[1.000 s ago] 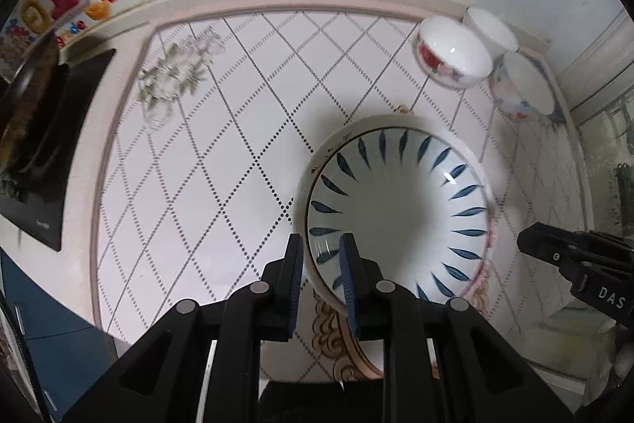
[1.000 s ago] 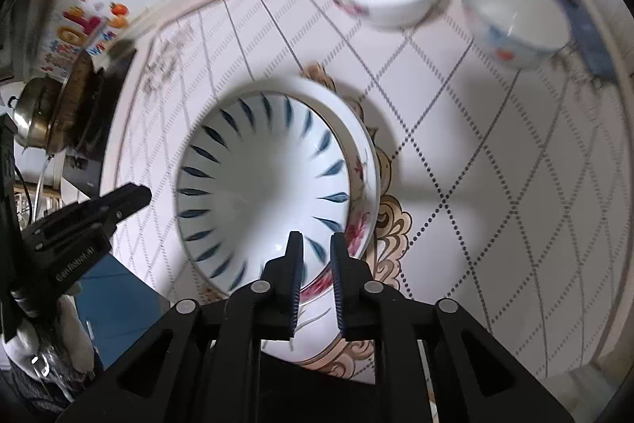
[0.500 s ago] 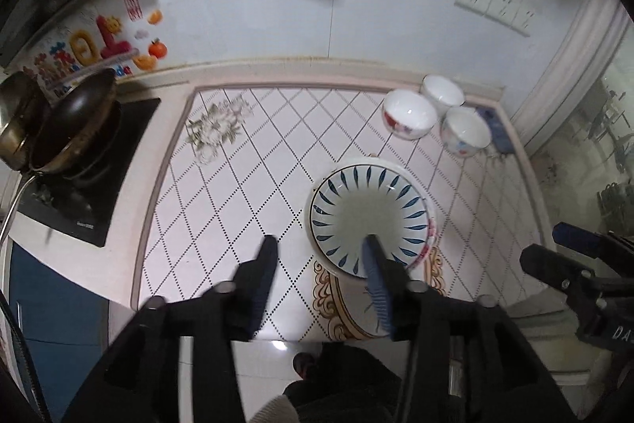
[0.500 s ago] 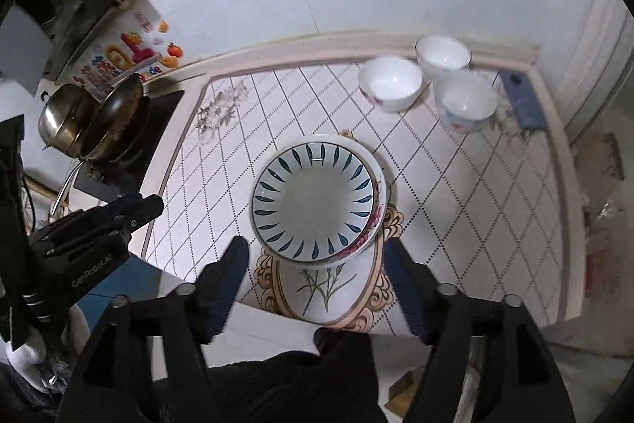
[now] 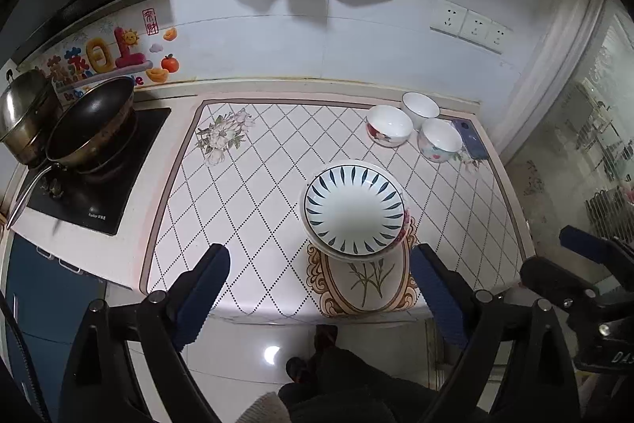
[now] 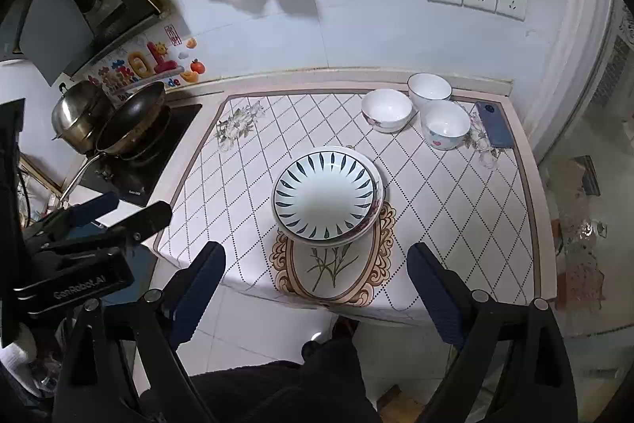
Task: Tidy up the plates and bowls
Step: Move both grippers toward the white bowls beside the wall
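At the far left, beside the counter's left edge: a steel pot (image 6: 75, 115) and a dark wok (image 6: 128, 119), both on a black cooktop (image 6: 156, 161). Next to that, the counter (image 6: 455, 209) with its diamond-patterned white cover. Near the front edge, about midway along: a blue-leaf plate (image 6: 325, 195) stacked on a second plate with a red-flowered rim (image 6: 378, 203), the stack overlapping the far end of an oval ornamental print (image 6: 333, 276). Toward the back right corner: three white bowls (image 6: 445, 123), close together, with a dark blue phone (image 6: 495, 129) just beside them along the right edge.

Left gripper (image 5: 321, 294): raised above the front edge, jaws spreading and already wide, nothing between the pads, clear of the plates. Right gripper (image 6: 317, 290): likewise high over the front edge, jaws opening and wide apart, holding nothing. Below both, dark clothing of the person (image 6: 277, 391) over a pale tiled floor.
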Available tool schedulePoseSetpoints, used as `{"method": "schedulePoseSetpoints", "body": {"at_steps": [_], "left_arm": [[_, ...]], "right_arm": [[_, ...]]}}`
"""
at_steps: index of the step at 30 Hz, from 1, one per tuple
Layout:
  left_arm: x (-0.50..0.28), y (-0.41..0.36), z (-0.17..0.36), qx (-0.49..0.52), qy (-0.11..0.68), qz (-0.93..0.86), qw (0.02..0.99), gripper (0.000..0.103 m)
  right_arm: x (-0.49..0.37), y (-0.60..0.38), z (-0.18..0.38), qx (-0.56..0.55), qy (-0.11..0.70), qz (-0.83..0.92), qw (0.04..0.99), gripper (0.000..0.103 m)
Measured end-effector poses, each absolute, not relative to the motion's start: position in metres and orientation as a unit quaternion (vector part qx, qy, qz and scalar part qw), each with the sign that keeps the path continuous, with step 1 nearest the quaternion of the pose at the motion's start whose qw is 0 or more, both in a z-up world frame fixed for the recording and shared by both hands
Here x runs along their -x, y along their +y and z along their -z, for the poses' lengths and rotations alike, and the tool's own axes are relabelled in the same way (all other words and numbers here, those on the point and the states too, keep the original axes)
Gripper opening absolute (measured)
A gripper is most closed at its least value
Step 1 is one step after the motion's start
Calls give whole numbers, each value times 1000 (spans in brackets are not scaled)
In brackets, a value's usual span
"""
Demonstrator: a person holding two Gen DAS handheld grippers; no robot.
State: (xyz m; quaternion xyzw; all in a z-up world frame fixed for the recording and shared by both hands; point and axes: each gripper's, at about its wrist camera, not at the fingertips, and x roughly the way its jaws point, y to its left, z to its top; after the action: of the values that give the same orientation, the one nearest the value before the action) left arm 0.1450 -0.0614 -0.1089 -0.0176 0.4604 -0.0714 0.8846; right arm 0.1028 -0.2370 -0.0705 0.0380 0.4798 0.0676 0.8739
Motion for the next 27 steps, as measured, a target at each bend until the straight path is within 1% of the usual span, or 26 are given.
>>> {"method": "schedulePoseSetpoints", "body": {"at_steps": [5, 10, 14, 18, 21, 23, 25, 27], "left_arm": [[-161, -72, 110, 16, 458, 69, 886, 93], [-210, -90, 119, 10, 460, 61, 886, 93], [-271, -112, 134, 19, 473, 56, 879, 93], [-348, -129, 167, 40, 510, 60, 857, 93], [-407, -145, 197, 48, 541, 66, 837, 93], [-440, -156, 215, 52, 561, 75, 823, 88], [-467, -166, 230, 51, 576, 80, 812, 77], [-489, -176, 245, 49, 590, 81, 802, 74]], "right_arm": [[-105, -246, 69, -42, 478, -61, 875, 96], [-148, -273, 88, -63, 488, -60, 868, 96], [-208, -304, 113, -93, 502, -50, 858, 96], [-280, -342, 141, -142, 511, -49, 847, 96], [-343, -374, 174, -178, 532, -47, 827, 96], [-378, -391, 193, -200, 541, -52, 815, 96], [-415, -406, 212, -224, 551, -60, 801, 96], [-451, -418, 226, -238, 556, -66, 794, 94]]}}
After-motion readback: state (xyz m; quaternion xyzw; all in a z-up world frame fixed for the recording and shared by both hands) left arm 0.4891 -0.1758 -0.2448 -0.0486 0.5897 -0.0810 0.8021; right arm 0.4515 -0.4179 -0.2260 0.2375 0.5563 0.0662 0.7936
